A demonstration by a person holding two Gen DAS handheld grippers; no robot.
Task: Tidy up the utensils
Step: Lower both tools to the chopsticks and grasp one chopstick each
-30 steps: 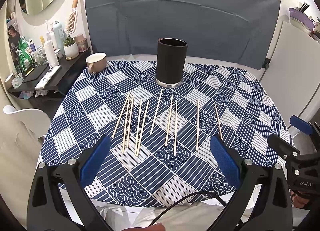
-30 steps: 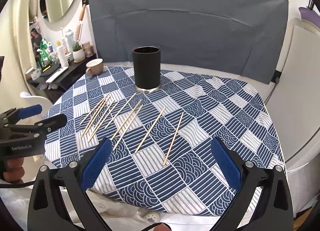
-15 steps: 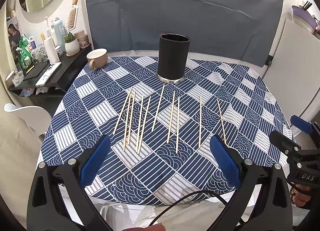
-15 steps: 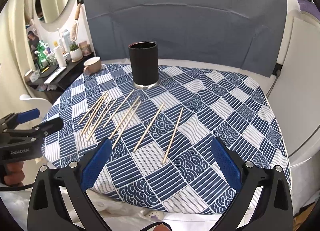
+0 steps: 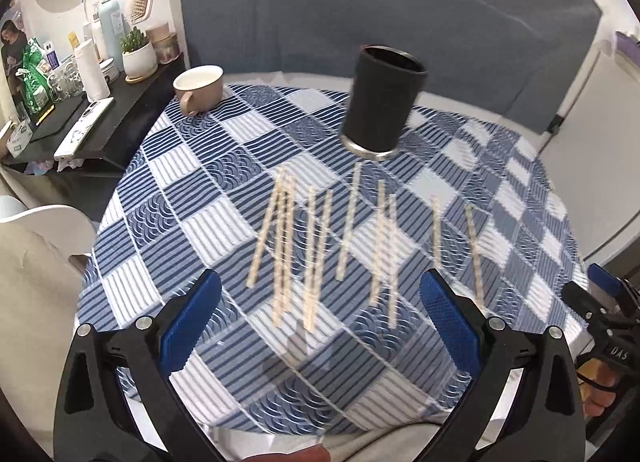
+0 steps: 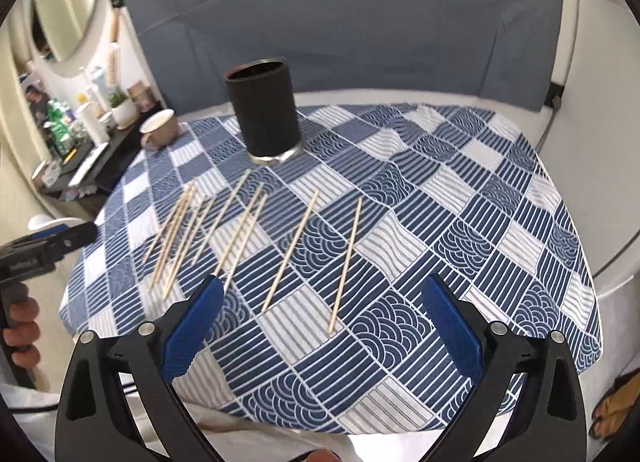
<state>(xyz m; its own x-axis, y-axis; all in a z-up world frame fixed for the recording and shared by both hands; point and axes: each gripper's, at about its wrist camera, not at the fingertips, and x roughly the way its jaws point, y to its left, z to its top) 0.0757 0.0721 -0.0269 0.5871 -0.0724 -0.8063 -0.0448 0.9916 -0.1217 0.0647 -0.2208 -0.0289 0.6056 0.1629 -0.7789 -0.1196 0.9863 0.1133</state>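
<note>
- Hovering over the near table edge, the left gripper [image 5: 320, 316] has its jaws spread wide with nothing between them
- Left gripper position: the chopsticks [image 5: 320, 246] lie flat on the checked tablecloth [image 5: 192, 201] just ahead of its fingertips, side by side, pointing towards the black holder [image 5: 380, 105]
- Right gripper [image 6: 322, 320]: jaws likewise released and empty; the two rightmost chopsticks [image 6: 346, 262] lie between and ahead of its blue pads [image 6: 452, 326], not touching them
- Black holder [image 6: 264, 109]: upright beyond the sticks, near the table's far side
- Beige cup [image 5: 200, 91]: at the far left table edge, well apart from both grippers
</note>
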